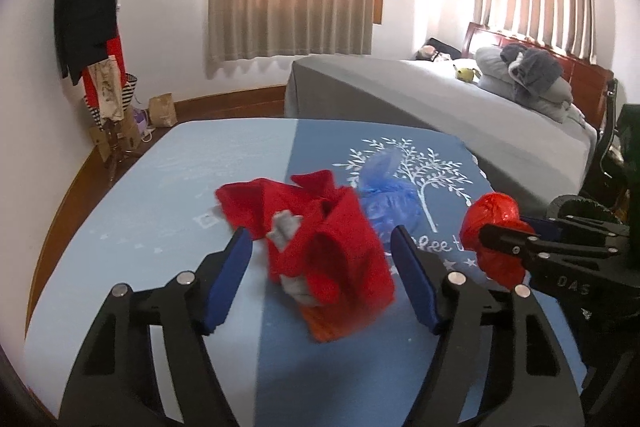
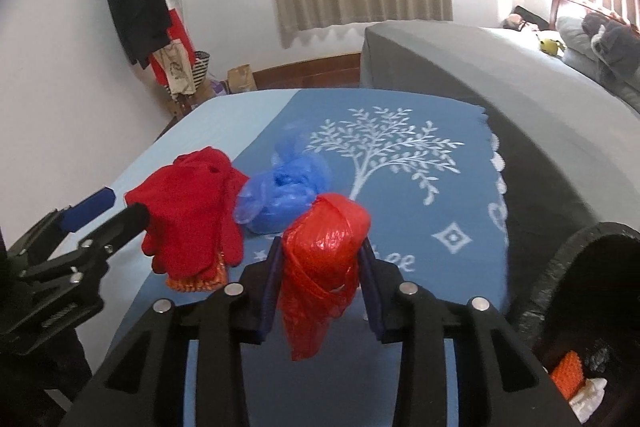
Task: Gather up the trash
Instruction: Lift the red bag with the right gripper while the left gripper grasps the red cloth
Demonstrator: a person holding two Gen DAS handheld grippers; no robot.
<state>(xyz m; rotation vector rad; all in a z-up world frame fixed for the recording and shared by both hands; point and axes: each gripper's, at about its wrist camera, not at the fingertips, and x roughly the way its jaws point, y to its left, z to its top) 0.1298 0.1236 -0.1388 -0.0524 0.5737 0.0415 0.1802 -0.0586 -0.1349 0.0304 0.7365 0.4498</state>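
The blue-clothed surface (image 2: 448,187) with a white tree print is carrying three things near its middle. The crumpled red cloth (image 1: 320,239) is lying between the wide-open fingers of the left tool (image 1: 320,279), not touching either blue pad. The crumpled blue plastic bag (image 2: 280,195) is sitting just behind it. The right tool (image 2: 320,291) is clamping the knotted red plastic bag (image 2: 324,247) near the surface's right edge, beside a black-lined bin (image 2: 576,267).
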